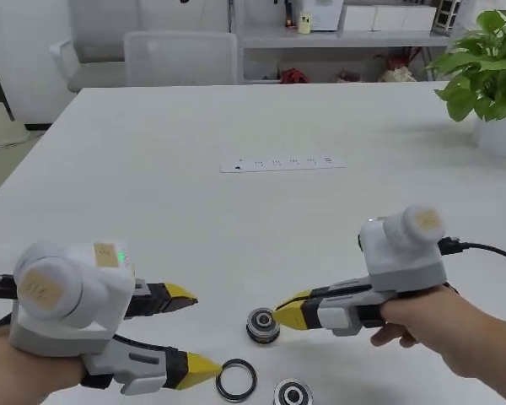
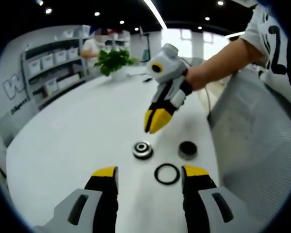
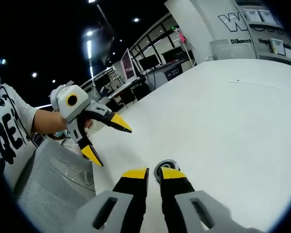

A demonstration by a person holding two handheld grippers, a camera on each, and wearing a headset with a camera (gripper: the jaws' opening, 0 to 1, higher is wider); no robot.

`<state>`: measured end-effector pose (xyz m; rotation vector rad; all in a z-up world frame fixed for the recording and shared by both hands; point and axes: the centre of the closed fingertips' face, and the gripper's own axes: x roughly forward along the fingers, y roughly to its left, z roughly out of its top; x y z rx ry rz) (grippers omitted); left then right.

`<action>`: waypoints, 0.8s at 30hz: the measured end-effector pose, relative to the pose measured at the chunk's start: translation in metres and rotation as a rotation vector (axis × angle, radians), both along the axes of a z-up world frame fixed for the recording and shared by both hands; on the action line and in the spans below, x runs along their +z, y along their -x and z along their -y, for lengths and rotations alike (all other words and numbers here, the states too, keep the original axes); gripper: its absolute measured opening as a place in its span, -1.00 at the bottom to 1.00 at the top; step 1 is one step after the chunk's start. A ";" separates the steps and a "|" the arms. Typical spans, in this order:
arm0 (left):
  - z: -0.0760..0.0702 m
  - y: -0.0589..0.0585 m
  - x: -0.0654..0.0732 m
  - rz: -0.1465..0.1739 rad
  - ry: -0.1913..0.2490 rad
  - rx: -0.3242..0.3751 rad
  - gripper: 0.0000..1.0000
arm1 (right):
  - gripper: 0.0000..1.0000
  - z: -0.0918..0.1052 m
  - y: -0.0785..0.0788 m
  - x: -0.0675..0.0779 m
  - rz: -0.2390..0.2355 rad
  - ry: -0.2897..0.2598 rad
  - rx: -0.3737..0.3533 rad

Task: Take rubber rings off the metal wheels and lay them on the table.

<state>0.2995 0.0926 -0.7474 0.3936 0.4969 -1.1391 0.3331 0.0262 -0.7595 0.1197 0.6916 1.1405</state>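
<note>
Rubber ring (image 1: 236, 380) is lying flat at the lower centre of the head view, just off the left gripper (image 1: 200, 332), whose jaws are gaping wide. The right gripper (image 1: 278, 315), jaws closed, is nosing a metal wheel (image 1: 263, 325), probably to pick at its rubber. A second wheel (image 1: 293, 394) is sitting at the bottom edge. Wall lettering (image 3: 247, 41) is seemingly reading "Diligent".

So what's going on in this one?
A person works at a white table with tongs in each hand. The left tongs are open beside a loose rubber ring lying on the table. The right tongs are shut, tips close to one metal wheel; a second wheel sits nearer the person.
</note>
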 end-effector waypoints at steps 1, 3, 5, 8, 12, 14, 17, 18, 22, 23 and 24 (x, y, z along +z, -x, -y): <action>0.001 -0.002 0.000 0.000 0.000 0.001 0.07 | -0.84 0.002 -0.003 0.001 0.006 0.002 -0.008; 0.003 -0.005 -0.001 -0.002 0.002 0.002 0.06 | -0.82 0.005 -0.005 0.002 0.013 0.004 -0.017; 0.005 -0.009 -0.001 -0.005 0.006 0.004 0.06 | -0.81 0.008 -0.008 0.001 0.022 0.011 -0.022; 0.008 -0.013 -0.002 -0.007 0.008 0.003 0.06 | -0.78 0.011 -0.010 -0.001 0.038 0.030 -0.020; 0.010 -0.018 -0.003 -0.006 0.003 0.000 0.05 | -0.74 0.013 -0.011 -0.005 0.064 0.052 -0.008; 0.011 -0.020 -0.003 -0.009 0.006 0.002 0.04 | -0.72 0.012 -0.011 -0.007 0.076 0.060 0.000; 0.015 -0.024 -0.004 -0.013 0.012 0.004 0.03 | -0.70 0.011 -0.011 -0.012 0.102 0.080 0.022; 0.016 -0.025 -0.005 -0.014 0.011 0.004 0.02 | -0.70 0.010 -0.010 -0.014 0.106 0.086 0.027; 0.021 -0.027 -0.008 -0.021 0.011 0.001 -0.01 | -0.70 0.009 -0.008 -0.021 0.127 0.113 0.055; 0.022 -0.027 -0.009 -0.022 0.012 0.000 -0.01 | -0.70 0.009 -0.008 -0.022 0.127 0.115 0.058; 0.024 -0.028 -0.010 -0.024 0.012 -0.002 -0.01 | -0.69 0.009 -0.008 -0.024 0.129 0.118 0.061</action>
